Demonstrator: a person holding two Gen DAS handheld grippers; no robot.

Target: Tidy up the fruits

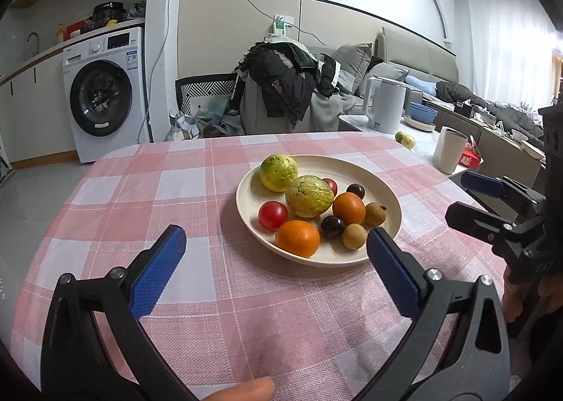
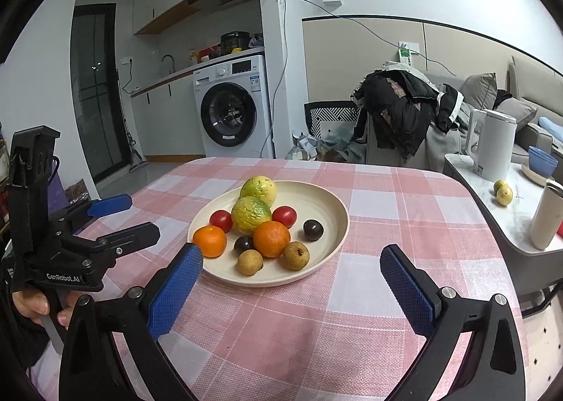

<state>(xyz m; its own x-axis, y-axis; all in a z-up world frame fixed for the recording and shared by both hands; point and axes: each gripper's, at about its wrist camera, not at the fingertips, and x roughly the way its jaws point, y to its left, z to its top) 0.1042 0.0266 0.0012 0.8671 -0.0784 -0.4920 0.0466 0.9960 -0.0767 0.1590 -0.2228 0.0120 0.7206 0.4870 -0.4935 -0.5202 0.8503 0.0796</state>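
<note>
A round cream plate (image 1: 318,258) is set on a table covered with a pink and white checked cloth (image 1: 197,190), and all the fruit is gathered on it. Two bumpy yellow-green fruits (image 1: 309,195) are placed at the centre and far side, with two oranges (image 1: 297,237), two red tomatoes (image 1: 272,215), two dark plums (image 1: 332,227) and two small brown longans (image 1: 354,236) around them.

Both tongs are held above the near part of the cloth, spread wide, with nothing pinched. From the left gripper (image 1: 276,248), the plate is seen ahead and to the right, its near rim just beyond the right blue pad. From the right gripper (image 2: 291,262), the plate is seen ahead and to the left, its near rim lying between the pads. The right gripper is judged the more squarely lined up; the nearest pieces to it are the longans (image 2: 249,262) and an orange (image 2: 271,238). These fruits are round, so no long axis needs matching. The person's fingers (image 2: 52,309) are wrapped round the left handle.
</note>
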